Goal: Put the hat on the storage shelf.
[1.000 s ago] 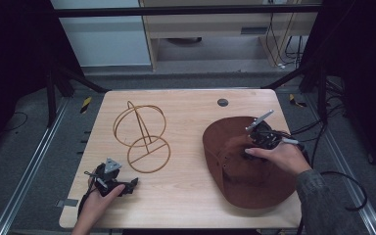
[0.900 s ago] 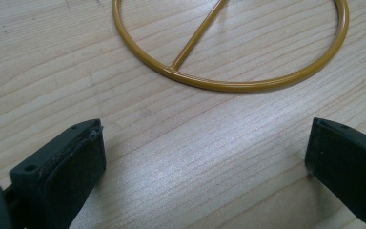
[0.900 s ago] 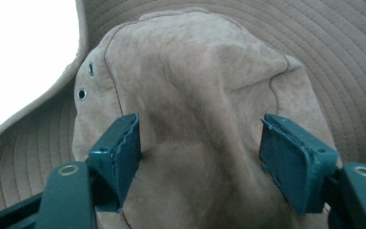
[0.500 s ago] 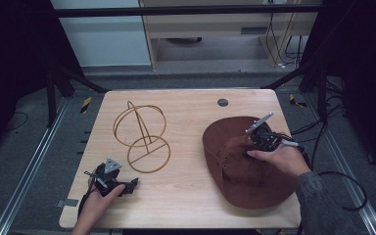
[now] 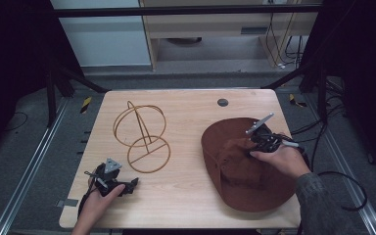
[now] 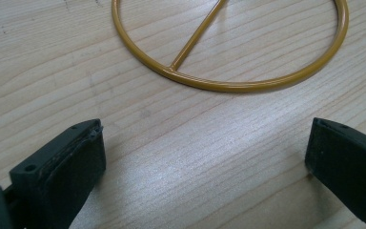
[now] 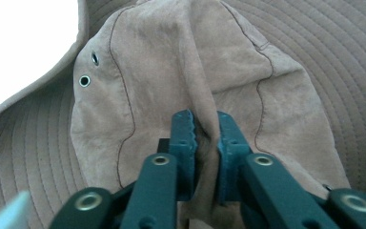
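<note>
One wooden table (image 5: 191, 196) carries my brown suede hat (image 5: 245, 166) at its right edge, wide stitched brim flat, crown crumpled, two metal eyelets showing. My right gripper (image 7: 205, 125) has just closed, pinching a crown fold. My left gripper (image 6: 205, 152) gapes wide, empty, near the wire stand (image 5: 142, 134).
</note>
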The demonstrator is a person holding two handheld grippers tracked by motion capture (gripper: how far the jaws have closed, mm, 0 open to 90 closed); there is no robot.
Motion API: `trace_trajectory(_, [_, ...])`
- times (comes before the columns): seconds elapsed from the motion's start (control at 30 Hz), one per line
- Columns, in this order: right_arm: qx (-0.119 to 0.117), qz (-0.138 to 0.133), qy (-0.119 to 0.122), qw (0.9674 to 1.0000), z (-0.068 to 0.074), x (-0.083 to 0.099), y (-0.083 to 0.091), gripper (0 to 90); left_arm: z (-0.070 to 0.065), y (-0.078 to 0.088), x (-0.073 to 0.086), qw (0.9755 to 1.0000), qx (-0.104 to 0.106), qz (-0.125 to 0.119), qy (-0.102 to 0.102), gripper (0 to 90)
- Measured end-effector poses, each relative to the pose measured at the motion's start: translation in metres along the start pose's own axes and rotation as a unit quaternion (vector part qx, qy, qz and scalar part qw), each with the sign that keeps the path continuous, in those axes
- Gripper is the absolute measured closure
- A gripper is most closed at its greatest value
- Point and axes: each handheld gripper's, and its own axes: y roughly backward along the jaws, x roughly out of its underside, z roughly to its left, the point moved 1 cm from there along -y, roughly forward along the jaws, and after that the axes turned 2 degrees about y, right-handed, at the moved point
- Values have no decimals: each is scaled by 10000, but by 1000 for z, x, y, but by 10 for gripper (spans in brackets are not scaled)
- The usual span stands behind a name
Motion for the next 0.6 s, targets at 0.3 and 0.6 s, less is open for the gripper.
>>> trace_trajectory(0.3, [-24, -203, 42, 9998, 4, -10, 16, 889, -1, 0, 0, 10000, -2, -22, 23, 0])
trace_trajectory(0.6, [-48, -640, 125, 9979, 18, -28, 38, 889, 0, 0, 0, 10000, -3, -12, 20, 0])
